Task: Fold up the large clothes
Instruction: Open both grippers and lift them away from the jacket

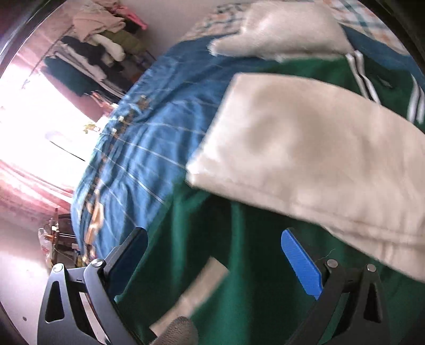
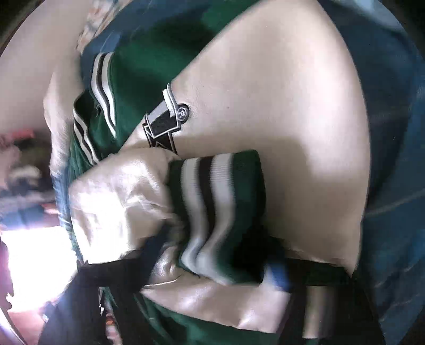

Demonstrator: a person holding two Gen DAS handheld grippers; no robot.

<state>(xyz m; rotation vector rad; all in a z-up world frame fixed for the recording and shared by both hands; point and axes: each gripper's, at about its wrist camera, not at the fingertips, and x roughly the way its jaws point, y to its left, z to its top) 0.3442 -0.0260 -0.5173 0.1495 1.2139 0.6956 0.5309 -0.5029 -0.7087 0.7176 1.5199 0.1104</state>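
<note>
A green varsity jacket (image 1: pixel 239 265) with cream sleeves lies spread on a blue bedspread (image 1: pixel 148 138). My left gripper (image 1: pixel 212 236) hovers open over the green body, with nothing pinched between its fingers. One cream sleeve (image 1: pixel 305 154) lies across the jacket just beyond it. A blurred pale strip (image 1: pixel 202 286) shows on the green cloth below the fingers. In the right wrist view, my right gripper (image 2: pixel 215 260) is shut on the green cuff (image 2: pixel 217 185) with white and black stripes. That cuff is drawn over the cream sleeve (image 2: pixel 279 106), close to a black and grey chest patch (image 2: pixel 164 119).
A loaded clothes rack (image 1: pixel 93 53) stands by the far wall, next to a bright window (image 1: pixel 39 127). Checked bedding (image 1: pixel 372 24) lies past the jacket. The bed's edge drops to the floor at the left, where small clutter (image 1: pixel 61 244) sits.
</note>
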